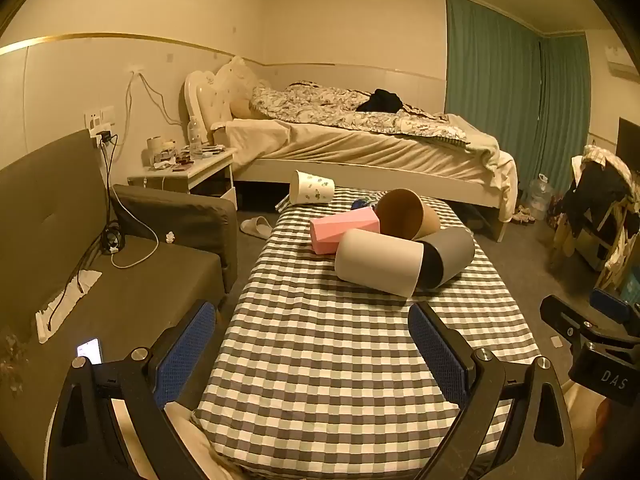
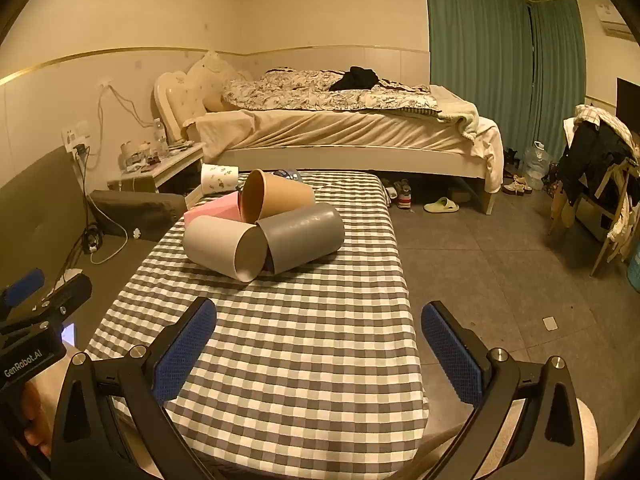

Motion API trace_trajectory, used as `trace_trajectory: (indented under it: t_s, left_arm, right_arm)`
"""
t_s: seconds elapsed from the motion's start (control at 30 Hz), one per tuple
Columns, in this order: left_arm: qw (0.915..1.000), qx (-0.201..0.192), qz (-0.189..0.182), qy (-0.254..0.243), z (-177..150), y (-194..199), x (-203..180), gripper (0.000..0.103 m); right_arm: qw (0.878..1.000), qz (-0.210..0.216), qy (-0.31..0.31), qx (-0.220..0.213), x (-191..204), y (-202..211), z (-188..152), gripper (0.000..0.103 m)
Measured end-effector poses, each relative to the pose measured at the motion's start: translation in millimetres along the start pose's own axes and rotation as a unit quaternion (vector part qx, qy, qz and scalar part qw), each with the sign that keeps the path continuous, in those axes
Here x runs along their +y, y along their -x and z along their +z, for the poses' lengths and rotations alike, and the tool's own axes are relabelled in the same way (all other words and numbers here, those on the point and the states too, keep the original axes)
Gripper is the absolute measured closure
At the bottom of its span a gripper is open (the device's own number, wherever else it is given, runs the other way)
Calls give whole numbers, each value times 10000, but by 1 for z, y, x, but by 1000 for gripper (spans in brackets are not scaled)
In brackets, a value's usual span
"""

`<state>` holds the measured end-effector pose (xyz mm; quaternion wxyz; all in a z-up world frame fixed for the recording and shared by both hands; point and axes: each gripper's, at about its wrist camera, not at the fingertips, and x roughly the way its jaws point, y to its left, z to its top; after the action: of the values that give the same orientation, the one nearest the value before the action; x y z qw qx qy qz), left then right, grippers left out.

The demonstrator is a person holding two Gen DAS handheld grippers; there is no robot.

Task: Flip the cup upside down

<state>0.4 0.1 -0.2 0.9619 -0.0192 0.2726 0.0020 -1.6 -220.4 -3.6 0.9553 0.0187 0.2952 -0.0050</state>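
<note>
Right wrist view shows cups lying heaped mid-bench, white cup (image 2: 224,246) nearest; both my grippers (image 2: 316,344) (image 1: 312,344) hang back with jaws spread. I'd grip its sidewall squarely, then rotate.

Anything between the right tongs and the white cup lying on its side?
Nothing: only bare checkered cloth separates the right tongs from the white cup, seen in the right wrist view.

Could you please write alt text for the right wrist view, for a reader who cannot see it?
Four cups lie on their sides, clustered on a checkered tablecloth: a white cup, a grey cup, a brown cup and a pink cup. The right gripper hangs open in front of them, holding nothing. Behind stand an unmade bed and green curtains.
</note>
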Motion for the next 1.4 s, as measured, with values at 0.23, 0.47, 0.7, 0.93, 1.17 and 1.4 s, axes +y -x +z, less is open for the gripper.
trace_trajectory:
  t_s: [0.23,0.47,0.7,0.93,1.17,1.4]
  left_arm:
    - [10000,30,36,-65,3,-4,0,3]
    - [10000,-38,21,-22,0,0,-1,3]
    - [10000,-38,20,-26,0,0,-1,3]
    - [10000,-35,21,-28,0,0,-1,3]
    - [10000,-34,25,-32,0,0,-1,3]
    - [10000,-31,26,-36,0,0,-1,3]
  right_arm:
    - [10000,5,4,15,0,-1,-1,0]
    - [10000,-7,12,28,0,-1,0,0]
    - [10000,-8,18,34,0,-1,-1,0]
    - [10000,-12,18,37,1,-2,-1,0]
    - [10000,-9,19,35,1,-2,-1,0]
    - [10000,-8,20,42,1,-2,-1,0]
